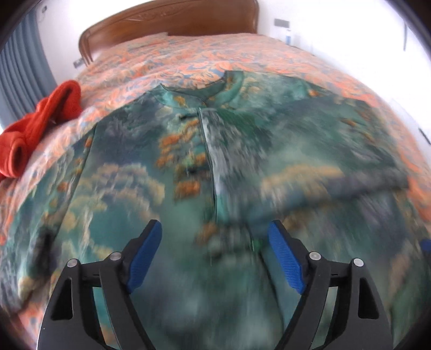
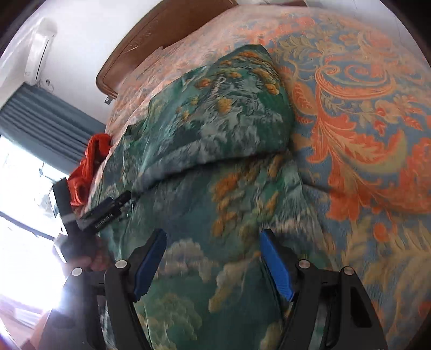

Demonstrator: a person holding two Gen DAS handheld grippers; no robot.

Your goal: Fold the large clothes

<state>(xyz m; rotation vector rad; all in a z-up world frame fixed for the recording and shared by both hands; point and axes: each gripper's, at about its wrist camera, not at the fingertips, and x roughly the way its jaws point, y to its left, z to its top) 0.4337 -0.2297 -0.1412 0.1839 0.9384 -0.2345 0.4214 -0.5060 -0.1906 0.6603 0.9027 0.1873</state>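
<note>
A large green garment [image 1: 134,167] with a landscape print lies front up on the bed, its collar [image 1: 215,90] toward the headboard. One sleeve [image 2: 221,115] is folded across its body. My left gripper [image 1: 215,226] hovers open above the garment's lower front, with nothing between its blue pads [image 1: 145,255]. My right gripper [image 2: 212,234] is open too, over the garment's side near the edge of the bedspread, and it holds no cloth. The left gripper [image 2: 126,198] also shows at the left edge of the right wrist view, held by a hand [image 2: 94,258].
An orange and blue floral bedspread [image 2: 363,121] covers the bed. A red garment [image 1: 40,126] lies bunched at the bed's left edge. A wooden headboard [image 1: 172,21] stands at the far end. Grey curtains [image 2: 48,118] and a bright window are to the left.
</note>
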